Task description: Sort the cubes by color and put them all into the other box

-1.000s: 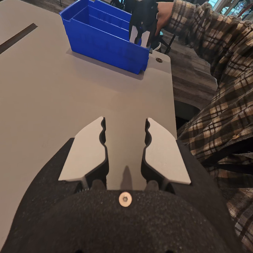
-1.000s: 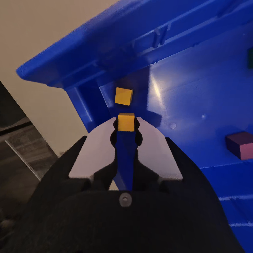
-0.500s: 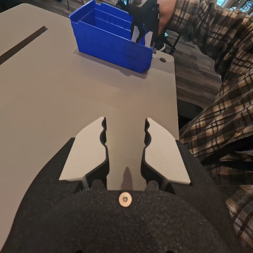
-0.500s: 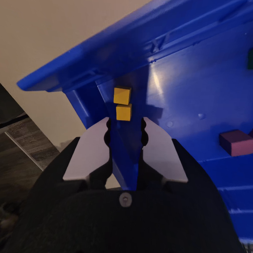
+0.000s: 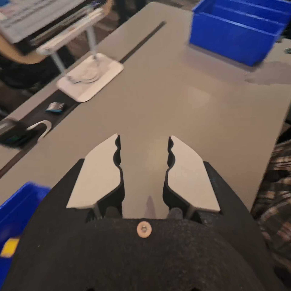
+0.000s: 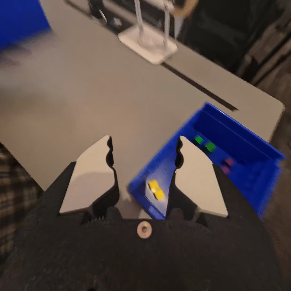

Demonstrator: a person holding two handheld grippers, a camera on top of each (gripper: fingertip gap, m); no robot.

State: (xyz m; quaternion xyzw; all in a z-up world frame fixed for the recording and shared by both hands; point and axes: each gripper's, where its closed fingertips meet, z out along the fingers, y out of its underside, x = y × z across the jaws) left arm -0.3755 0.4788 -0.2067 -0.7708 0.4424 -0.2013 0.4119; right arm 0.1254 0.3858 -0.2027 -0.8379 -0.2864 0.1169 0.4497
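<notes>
My right gripper point(image 6: 144, 137) is open and empty, held above the grey table point(image 6: 94, 102) beside the near-left corner of a blue box point(image 6: 151, 166). In that box lie two yellow cubes point(image 6: 155, 190) side by side in the near corner, two green cubes point(image 6: 204, 143) farther in, and two purple cubes point(image 6: 227, 165) to the right. My left gripper point(image 5: 144, 137) is open and empty over the bare table. A blue box point(image 5: 236, 34) stands far right in the left wrist view. Another blue box point(image 5: 18, 212) at the lower left holds a yellow cube point(image 5: 9, 250).
A white stand base point(image 5: 89, 77) sits by a dark strip across the table; it also shows in the right wrist view point(image 6: 148, 45). Small dark items point(image 5: 55, 107) lie in that strip. A second blue box point(image 6: 22, 20) is blurred at the top left. A plaid sleeve point(image 5: 275, 189) is at the right edge.
My right gripper let go of the yellow cube beside the other yellow one, opened, and pulled back up out of the box. My left gripper swung left, still open.
</notes>
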